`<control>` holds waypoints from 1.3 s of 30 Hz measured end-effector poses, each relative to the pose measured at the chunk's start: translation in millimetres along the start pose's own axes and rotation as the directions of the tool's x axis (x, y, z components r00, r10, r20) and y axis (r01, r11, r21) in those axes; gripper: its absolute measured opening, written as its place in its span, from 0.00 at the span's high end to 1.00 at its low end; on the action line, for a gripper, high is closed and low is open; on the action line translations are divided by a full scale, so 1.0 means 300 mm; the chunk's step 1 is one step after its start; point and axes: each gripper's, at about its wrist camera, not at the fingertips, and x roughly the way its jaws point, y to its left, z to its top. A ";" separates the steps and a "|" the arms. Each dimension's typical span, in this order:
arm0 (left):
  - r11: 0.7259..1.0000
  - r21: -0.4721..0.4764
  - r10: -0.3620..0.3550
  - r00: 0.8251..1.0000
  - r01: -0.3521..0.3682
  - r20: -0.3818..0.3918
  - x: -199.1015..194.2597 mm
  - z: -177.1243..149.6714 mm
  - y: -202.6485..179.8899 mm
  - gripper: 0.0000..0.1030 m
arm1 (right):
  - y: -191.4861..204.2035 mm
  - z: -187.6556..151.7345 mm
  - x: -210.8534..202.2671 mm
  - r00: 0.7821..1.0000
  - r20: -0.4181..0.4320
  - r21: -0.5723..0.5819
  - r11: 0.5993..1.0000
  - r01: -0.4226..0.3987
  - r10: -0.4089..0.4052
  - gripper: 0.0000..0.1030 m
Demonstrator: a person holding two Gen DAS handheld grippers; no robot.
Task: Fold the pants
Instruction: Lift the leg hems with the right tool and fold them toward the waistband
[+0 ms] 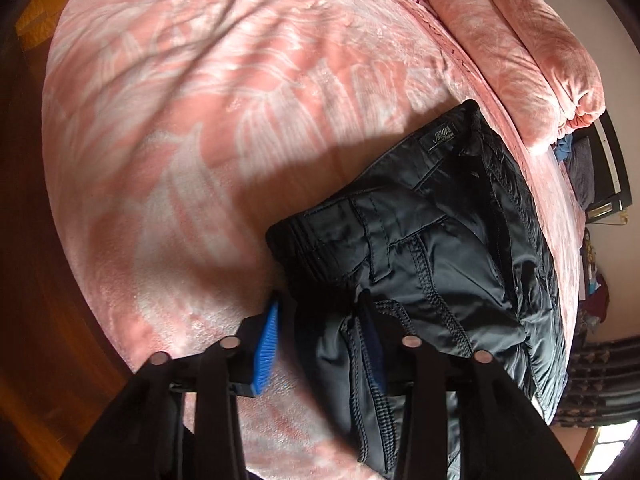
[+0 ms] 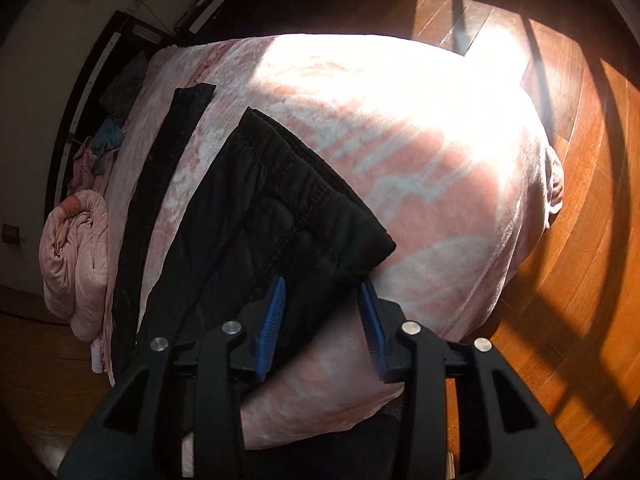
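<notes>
Black quilted pants (image 1: 432,248) lie on a pink patterned bed cover (image 1: 200,128), waistband with its label toward the far side. My left gripper (image 1: 320,312) is open, its jaws straddling the near left edge of the pants, the right finger lying on the fabric. In the right wrist view the pants (image 2: 272,208) lie folded lengthwise, leg ends nearest. My right gripper (image 2: 324,300) is open, its blue pads (image 2: 274,312) either side of the near corner of the leg end, touching the fabric.
A rolled pink quilt (image 1: 532,52) lies along the bed's far side; it also shows in the right wrist view (image 2: 76,256). A long black strip of cloth (image 2: 160,200) lies beside the pants. Wooden floor (image 2: 580,200) surrounds the bed, sunlit at right.
</notes>
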 end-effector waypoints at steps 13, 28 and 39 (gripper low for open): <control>0.929 0.368 -0.072 0.995 0.043 0.064 -0.127 0.274 -0.309 0.04 | 0.169 0.021 0.172 0.988 -0.090 -0.219 0.971 0.100 -0.122 0.77; 0.831 0.531 -0.092 0.983 0.164 -0.160 0.388 0.680 -0.686 0.04 | 0.557 0.254 0.185 0.990 -0.115 -0.224 0.969 -0.102 0.078 0.43; 0.761 0.596 -0.081 0.949 0.256 -0.304 0.475 0.679 -0.717 0.34 | 1.019 0.597 0.457 0.969 -0.204 -0.475 0.851 -0.222 0.139 0.26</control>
